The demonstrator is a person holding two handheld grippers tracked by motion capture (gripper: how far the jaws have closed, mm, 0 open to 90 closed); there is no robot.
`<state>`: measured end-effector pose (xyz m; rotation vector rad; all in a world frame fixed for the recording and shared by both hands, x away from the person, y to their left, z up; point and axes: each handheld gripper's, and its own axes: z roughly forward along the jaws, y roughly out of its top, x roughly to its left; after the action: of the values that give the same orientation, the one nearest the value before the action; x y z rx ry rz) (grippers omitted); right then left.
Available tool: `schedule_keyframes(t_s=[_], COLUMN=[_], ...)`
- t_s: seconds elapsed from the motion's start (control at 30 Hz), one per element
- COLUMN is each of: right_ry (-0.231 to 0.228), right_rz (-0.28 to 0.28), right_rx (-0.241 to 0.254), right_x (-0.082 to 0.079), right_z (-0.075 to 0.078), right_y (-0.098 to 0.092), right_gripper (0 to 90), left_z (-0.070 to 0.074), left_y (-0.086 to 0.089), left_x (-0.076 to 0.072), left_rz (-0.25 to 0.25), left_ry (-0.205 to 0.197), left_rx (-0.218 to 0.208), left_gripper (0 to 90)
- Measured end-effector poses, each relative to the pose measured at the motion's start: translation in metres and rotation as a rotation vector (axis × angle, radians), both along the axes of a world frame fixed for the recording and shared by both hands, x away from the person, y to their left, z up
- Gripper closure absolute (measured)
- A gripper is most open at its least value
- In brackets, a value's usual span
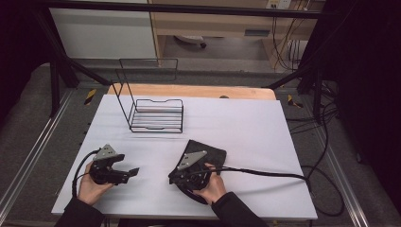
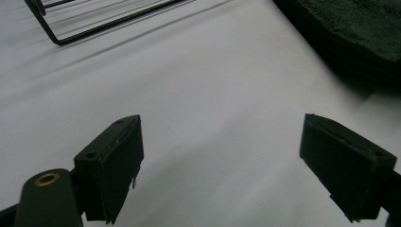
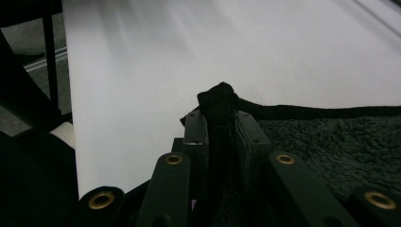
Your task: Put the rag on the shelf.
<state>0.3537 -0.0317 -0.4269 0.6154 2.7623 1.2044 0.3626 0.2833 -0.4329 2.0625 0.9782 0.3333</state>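
A: What can't you make out from your seat?

B: Your right gripper [image 1: 176, 179] sits over the near corner of the black towel [image 1: 211, 153], so in the high view your hand and the grey plate hide the jaws. The right gripper view settles it: the jaws are nearly together, pinching a bunched fold of the towel's edge, which pokes up as a small knot just past their tips. The rest of the towel spreads flat to the right of those jaws and runs off the frame.

A: And your left?

B: Your left gripper [image 2: 222, 156] has its jaws spread wide with bare table between them, gripping nothing. Ahead and to the right of those jaws the towel shows as a dark folded stack, cut off at the corner. Ahead and to the left, one corner of the wire rack [image 1: 156, 113] is cut off too.

A: The surface?

B: A white table [image 1: 246, 123], smooth, with a strip of wood at its far edge. Around it are black frame bars, grey floor, cables trailing off to the right, and pale cabinets at the back. The room's sides are too dark to read.
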Motion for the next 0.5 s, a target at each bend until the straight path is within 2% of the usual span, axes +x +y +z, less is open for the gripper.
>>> schedule_keyframes(t_s=[0.07, 0.13, 0.17, 0.2, 0.23, 0.33, 0.4, 0.43, 0.47, 0.5], right_ry=[0.011, 0.035, 0.035, 0.056, 0.056, 0.005, -0.018, -0.018, -0.033, -0.043], right_rz=[0.009, 0.016, 0.016, 0.018, 0.011, -0.026, -0.079, -0.079, -0.111, -0.173], right_rx=[-0.004, 0.019, 0.019, 0.064, 0.083, 0.112, 0.122, 0.122, 0.119, 0.127], right_x=[0.001, 0.002, 0.002, 0.001, 0.001, 0.002, 0.005, 0.005, 0.008, 0.014], right_z=[-0.005, -0.007, -0.007, -0.005, -0.002, 0.01, 0.016, 0.016, 0.018, 0.021], right_y=[0.002, 0.003, 0.003, 0.003, 0.002, -0.007, -0.02, -0.02, -0.027, -0.045], right_gripper=[73.9, 67.3, 67.3, 61.6, 57.8, 50.1, 44.3, 44.3, 42.1, 36.7], left_z=[0.0, 0.002, 0.002, 0.002, 0.003, 0.007, 0.011, 0.011, 0.012, 0.012], left_y=[0.0, -0.002, -0.002, -0.003, -0.004, -0.01, -0.019, -0.019, -0.023, -0.027], left_x=[0.0, -0.001, -0.001, -0.002, -0.002, -0.003, -0.005, -0.005, -0.005, -0.006], left_rz=[0.0, -0.001, -0.001, -0.001, -0.001, 0.004, 0.0, 0.0, -0.002, -0.008], left_ry=[0.001, 0.004, 0.004, 0.005, 0.006, 0.017, 0.028, 0.028, 0.033, 0.039], left_rx=[-0.003, -0.01, -0.01, -0.013, -0.014, -0.028, -0.033, -0.033, -0.032, -0.03], left_gripper=[14.3, 14.3, 14.3, 14.3, 14.3, 14.7, 15.3, 15.7, 15.7, 16.9])
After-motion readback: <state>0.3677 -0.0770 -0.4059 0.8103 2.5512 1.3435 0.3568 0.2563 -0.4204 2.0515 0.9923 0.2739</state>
